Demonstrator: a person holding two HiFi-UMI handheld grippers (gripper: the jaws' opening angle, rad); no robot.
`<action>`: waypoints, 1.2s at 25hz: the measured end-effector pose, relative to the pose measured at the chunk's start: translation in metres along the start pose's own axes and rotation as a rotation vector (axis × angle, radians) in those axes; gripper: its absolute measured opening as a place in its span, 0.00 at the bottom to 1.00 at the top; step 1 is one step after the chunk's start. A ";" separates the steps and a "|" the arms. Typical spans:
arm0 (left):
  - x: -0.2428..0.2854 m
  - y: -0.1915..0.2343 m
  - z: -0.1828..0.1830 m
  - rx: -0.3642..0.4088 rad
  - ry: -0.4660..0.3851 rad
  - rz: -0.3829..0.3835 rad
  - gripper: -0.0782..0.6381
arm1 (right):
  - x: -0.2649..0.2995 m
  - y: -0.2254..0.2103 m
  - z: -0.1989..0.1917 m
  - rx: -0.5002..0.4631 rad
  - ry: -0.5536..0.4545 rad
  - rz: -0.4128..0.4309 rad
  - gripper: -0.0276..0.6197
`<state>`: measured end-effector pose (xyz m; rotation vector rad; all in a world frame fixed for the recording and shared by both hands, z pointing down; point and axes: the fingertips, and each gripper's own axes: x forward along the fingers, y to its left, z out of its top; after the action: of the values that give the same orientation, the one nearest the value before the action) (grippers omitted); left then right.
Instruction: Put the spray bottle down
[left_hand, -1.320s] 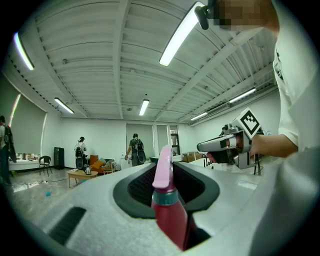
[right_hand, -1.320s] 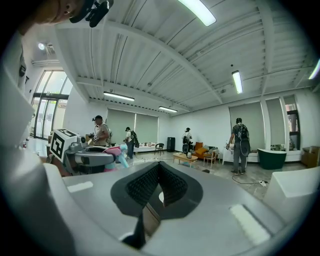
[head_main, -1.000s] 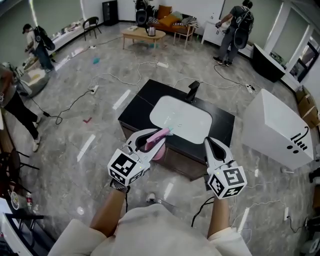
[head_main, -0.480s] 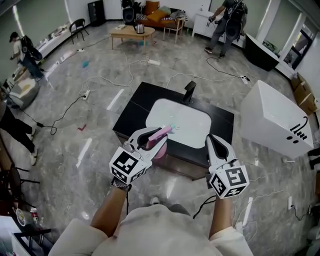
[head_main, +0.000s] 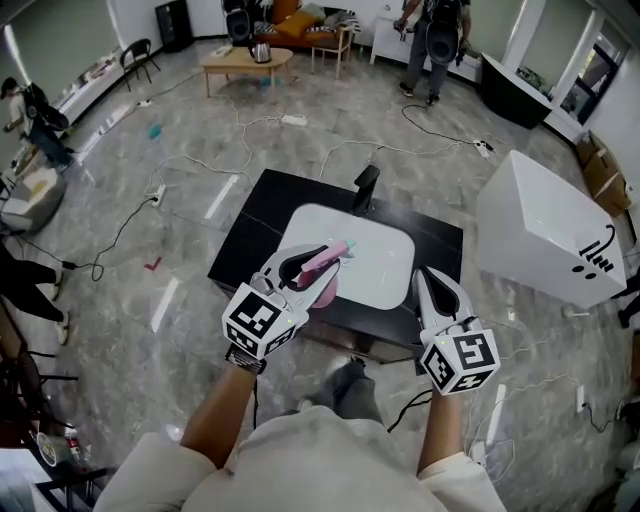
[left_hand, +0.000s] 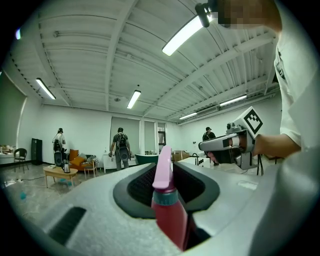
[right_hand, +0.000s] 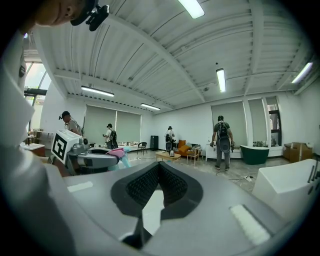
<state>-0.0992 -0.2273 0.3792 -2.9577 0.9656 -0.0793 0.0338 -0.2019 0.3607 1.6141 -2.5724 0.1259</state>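
Looking down in the head view, the left tool (head_main: 305, 272) has its jaws part-way closed around a pink bottle (head_main: 322, 290). The bottle is clamped between them, with its spray head poking out past the tips. Under the tool's tips lies the near left edge of a black surface (head_main: 245, 235), and a white sink (head_main: 385, 260) is just ahead and to the right of them. A black faucet (head_main: 365, 188) stands beyond the sink, farther ahead of the tool. The right tool (head_main: 432, 285) is level with the left and well apart from it. Its jaws are drawn together with nothing in them, and their tips are over the surface's near right edge. A white box (head_main: 545, 240) sits on the floor to the right of that tool.

From the left gripper view, the left tool (left_hand: 166, 172) has its dark pads pressing on the bottle (left_hand: 170, 215), which stands upright between them with its pink head topmost. The right tool (left_hand: 227, 145) shows off to the right, held level. People (left_hand: 119, 145) stand far ahead.

From the right gripper view, the right tool (right_hand: 159, 172) has its tips touching and is empty. Off to its left is the left tool (right_hand: 92, 160), carrying the bottle (right_hand: 116, 152).
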 end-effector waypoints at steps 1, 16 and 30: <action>0.011 0.004 -0.002 0.000 0.003 -0.002 0.27 | 0.007 -0.009 -0.001 0.000 0.000 -0.001 0.05; 0.213 0.070 -0.008 -0.032 0.000 -0.002 0.27 | 0.104 -0.171 -0.003 0.029 0.024 -0.003 0.05; 0.332 0.098 -0.045 -0.058 0.037 0.048 0.27 | 0.158 -0.272 -0.030 0.060 0.071 0.030 0.05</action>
<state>0.1082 -0.5031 0.4331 -2.9935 1.0609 -0.1077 0.2122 -0.4571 0.4155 1.5616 -2.5633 0.2602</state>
